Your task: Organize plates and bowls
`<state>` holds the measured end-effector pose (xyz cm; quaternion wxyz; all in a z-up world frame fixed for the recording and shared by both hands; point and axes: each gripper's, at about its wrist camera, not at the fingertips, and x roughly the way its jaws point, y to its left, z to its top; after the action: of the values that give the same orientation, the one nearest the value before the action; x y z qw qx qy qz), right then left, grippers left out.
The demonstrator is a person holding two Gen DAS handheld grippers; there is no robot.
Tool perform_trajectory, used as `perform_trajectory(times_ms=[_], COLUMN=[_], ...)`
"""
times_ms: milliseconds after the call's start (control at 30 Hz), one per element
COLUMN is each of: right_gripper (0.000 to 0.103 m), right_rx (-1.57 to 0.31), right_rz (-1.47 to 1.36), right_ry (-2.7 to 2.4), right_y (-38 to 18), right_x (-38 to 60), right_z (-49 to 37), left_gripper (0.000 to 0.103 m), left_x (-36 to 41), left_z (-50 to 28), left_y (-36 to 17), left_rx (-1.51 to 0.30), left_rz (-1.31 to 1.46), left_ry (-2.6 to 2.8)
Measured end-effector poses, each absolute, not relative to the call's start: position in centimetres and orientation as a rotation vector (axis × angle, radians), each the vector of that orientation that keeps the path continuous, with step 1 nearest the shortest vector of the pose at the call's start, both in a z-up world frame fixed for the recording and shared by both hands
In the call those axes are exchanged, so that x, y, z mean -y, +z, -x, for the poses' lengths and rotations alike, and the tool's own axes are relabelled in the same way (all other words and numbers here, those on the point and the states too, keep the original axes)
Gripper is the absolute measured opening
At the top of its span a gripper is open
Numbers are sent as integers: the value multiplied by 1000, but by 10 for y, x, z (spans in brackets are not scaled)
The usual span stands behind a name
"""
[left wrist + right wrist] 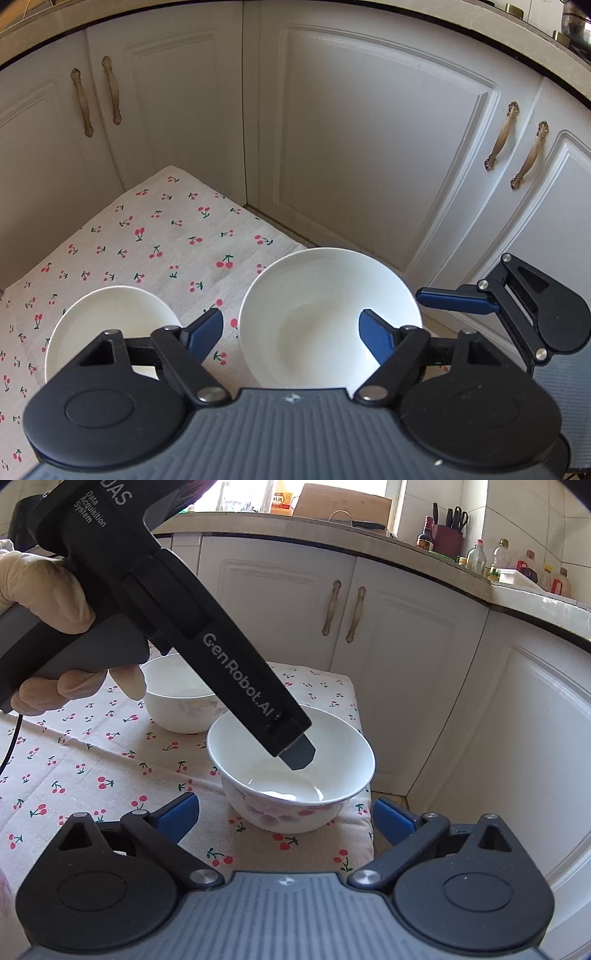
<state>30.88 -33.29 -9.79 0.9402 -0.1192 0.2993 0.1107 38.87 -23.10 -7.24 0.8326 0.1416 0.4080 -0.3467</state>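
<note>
Left gripper (pixel 291 334) jaws apart, straddling right bowl (pixel 325 317) near rim at lower center; close squarely on rim. Right gripper (pixel 284 818) apart, empty.

A home kitchen: white cabinet doors (pixel 369 147) with ornate handles (pixel 330 607), condiment bottles (pixel 476 557) crowding the countertop (pixel 406 555).

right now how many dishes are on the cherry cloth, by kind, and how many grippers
white bowls: 2, the near bowl with a pink floral pattern outside, and the far bowl
plates: 0 in view
grippers: 2, the left gripper open with one finger inside the near bowl and one outside, the right gripper open
total: 4 things, the bowls on the cherry-print cloth
</note>
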Motion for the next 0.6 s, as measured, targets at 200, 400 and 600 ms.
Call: perform_trajectory(times_ms=[200,400,600], right_gripper=[96,93,91], right_rx=[-618,-613,-610], right_rz=[224,219,223], right_ry=[232,238,253], right_y=[-100,-98,-98], right_x=[338,340,339], right_z=[-317,-323,-324], left_gripper=[78,77,75], left_x=[235,237,240], left_z=[-396,-400,-400], left_y=[-77,-81,-85], left_rx=[-876,-882,-892], left_rz=[-310,-307,-324], left_ry=[-745,-762,-780])
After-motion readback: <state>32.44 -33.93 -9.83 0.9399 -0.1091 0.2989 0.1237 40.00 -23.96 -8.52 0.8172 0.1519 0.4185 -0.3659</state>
